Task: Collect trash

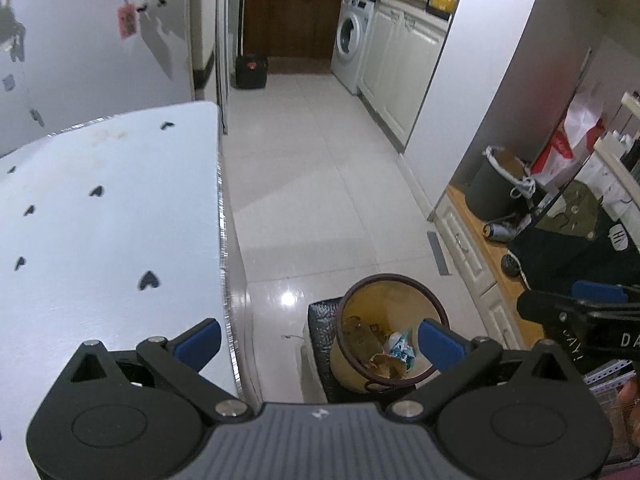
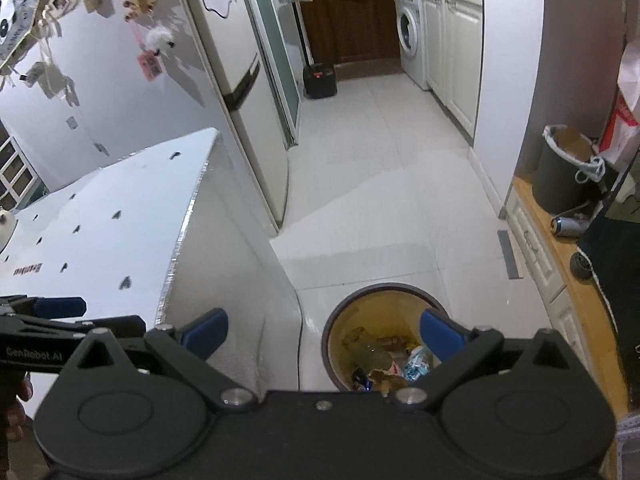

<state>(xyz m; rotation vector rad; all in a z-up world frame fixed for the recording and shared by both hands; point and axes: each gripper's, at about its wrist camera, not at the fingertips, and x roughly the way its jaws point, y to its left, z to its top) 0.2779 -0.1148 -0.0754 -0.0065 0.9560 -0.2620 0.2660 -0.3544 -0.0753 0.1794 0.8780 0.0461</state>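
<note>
A small yellow trash bin with a dark brown rim [image 1: 394,280] stands on the tiled floor beside the white table; it also shows in the right wrist view [image 2: 380,289]. Crumpled brown paper [image 1: 362,338] and a blue-white wrapper [image 1: 402,350] lie inside it, seen also in the right wrist view as a wrapper [image 2: 416,362]. My left gripper [image 1: 318,338] is open and empty, above the table edge and the bin. My right gripper [image 2: 324,330] is open and empty, above the bin. Each gripper shows at the side of the other's view.
A white table with heart marks [image 1: 112,208] is at the left. A grey bucket [image 1: 494,184], a can [image 1: 498,230] and bags sit on a wooden ledge at the right. A washing machine [image 1: 352,40] and cabinets line the far corridor. A fridge [image 2: 240,92] stands behind the table.
</note>
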